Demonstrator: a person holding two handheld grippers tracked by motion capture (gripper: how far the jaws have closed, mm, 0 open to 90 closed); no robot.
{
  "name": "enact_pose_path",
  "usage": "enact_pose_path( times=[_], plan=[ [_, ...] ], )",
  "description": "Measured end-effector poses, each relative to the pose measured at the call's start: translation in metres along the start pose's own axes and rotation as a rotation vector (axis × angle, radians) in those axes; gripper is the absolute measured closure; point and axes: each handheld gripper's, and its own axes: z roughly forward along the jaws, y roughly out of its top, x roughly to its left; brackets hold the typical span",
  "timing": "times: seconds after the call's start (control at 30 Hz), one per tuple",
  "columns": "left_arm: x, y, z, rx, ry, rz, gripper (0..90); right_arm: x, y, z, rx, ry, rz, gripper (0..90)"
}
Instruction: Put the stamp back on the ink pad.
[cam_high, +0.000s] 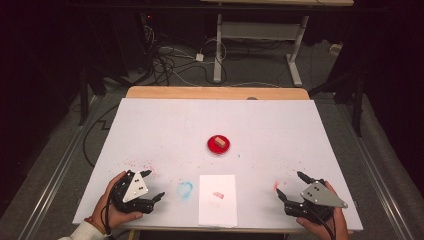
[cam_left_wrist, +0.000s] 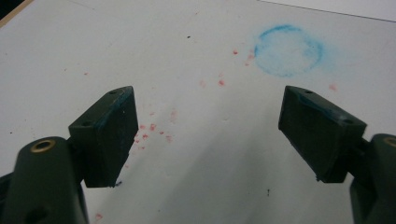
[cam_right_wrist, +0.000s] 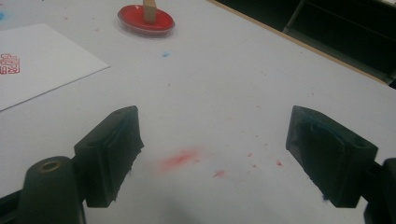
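A round red ink pad (cam_high: 219, 145) lies near the middle of the white table cover, and a small wooden stamp (cam_high: 220, 142) stands in it; the right gripper view has the ink pad (cam_right_wrist: 145, 21) and stamp (cam_right_wrist: 149, 10) at its top. A white paper sheet (cam_high: 218, 199) with a red stamp mark (cam_high: 218, 194) lies at the front edge. My left gripper (cam_high: 152, 185) rests at the front left, open and empty (cam_left_wrist: 208, 135). At the front right sits my right gripper (cam_high: 289, 183), also open with nothing between its jaws (cam_right_wrist: 212, 151).
A blue ink ring (cam_high: 184, 189) stains the cover between the left gripper and the paper. Red smudges (cam_right_wrist: 180, 159) dot the cover by the right gripper. The wooden table edge (cam_high: 217, 92) runs along the back, with cables and desk legs on the floor beyond.
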Motion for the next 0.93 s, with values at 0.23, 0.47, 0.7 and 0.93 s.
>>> enact_pose_path(
  times=[0.23, 0.47, 0.7, 0.93],
  plan=[
    [-0.001, 0.0, 0.002, 0.008, -0.001, 0.005, 19.3, -0.001, 0.0, 0.0, -0.006, 0.013, 0.013, 18.9],
    [0.002, -0.003, 0.001, 0.002, -0.006, -0.002, 19.2, -0.001, 0.001, 0.003, -0.014, 0.0, 0.008, 19.0],
    [0.005, -0.008, -0.002, 0.003, 0.004, -0.024, 19.3, 0.002, 0.006, 0.01, -0.02, 0.002, -0.018, 18.9],
    [0.007, -0.008, -0.001, 0.009, 0.015, -0.04, 19.2, 0.006, 0.012, 0.018, -0.02, 0.005, -0.04, 18.4]
  ],
)
